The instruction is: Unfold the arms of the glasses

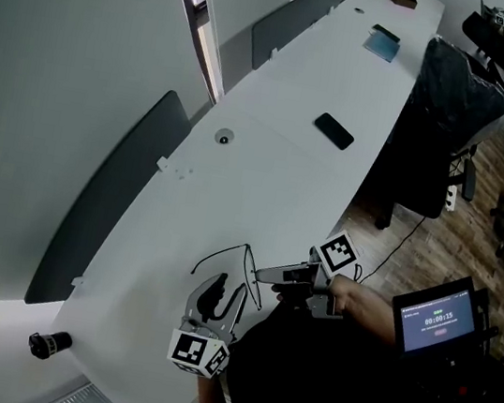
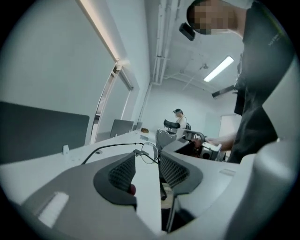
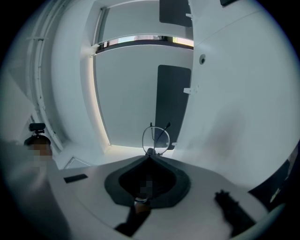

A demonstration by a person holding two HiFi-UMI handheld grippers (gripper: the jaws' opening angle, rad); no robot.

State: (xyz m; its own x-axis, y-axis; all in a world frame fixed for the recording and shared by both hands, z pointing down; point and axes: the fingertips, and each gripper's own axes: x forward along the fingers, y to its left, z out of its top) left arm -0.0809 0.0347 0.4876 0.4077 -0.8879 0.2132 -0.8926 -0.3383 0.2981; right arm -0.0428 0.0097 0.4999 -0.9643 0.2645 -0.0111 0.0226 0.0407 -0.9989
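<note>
The thin wire-frame glasses (image 1: 247, 260) are held just above the white table (image 1: 268, 160) in front of me. My right gripper (image 1: 262, 273) comes in from the right and is shut on the frame next to one lens (image 3: 155, 137). One arm (image 2: 110, 147) is swung out to the left. The other arm (image 1: 240, 300) runs back along my left gripper (image 1: 224, 288), between its jaws. Those jaws stand apart, and the pads do not press on the arm. In the left gripper view, the lens (image 2: 150, 152) sits just beyond the fingertips of the left gripper (image 2: 147, 161).
A black phone (image 1: 334, 130) lies further up the table, and a notebook (image 1: 383, 44) beyond it. Dark partition panels (image 1: 110, 197) stand along the left edge. A small black device (image 1: 49, 342) sits near the left corner. A chair with a dark jacket (image 1: 442, 112) is on the right.
</note>
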